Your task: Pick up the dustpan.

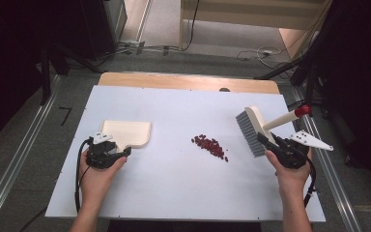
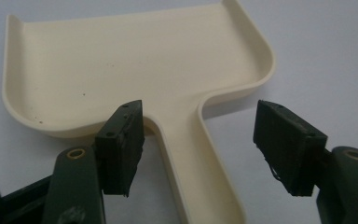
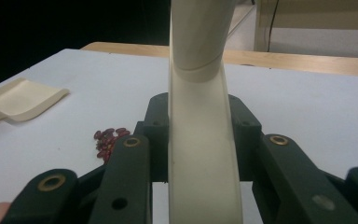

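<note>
A cream dustpan (image 1: 125, 133) (image 2: 121, 70) lies flat on the left of the white board, its handle pointing toward me. My left gripper (image 1: 112, 146) (image 2: 200, 140) stands open astride that handle; the right pad (image 2: 286, 147) is clearly off it and the left pad (image 2: 121, 149) sits close beside it. A pile of dark red beans (image 1: 210, 145) (image 3: 107, 140) lies at mid-board. My right gripper (image 1: 273, 141) (image 3: 198, 126) is shut on the cream handle of a hand brush (image 1: 251, 126) (image 3: 200, 70), whose grey bristles point down just right of the beans. The dustpan (image 3: 23, 98) lies far left in the right gripper view.
The white board (image 1: 174, 193) covers a wooden table (image 1: 188, 82) whose far edge shows beyond it. Metal rails (image 1: 24, 154) run along both sides on the floor. Cables (image 1: 256, 53) lie on the floor behind the table. Bare board lies between dustpan and beans.
</note>
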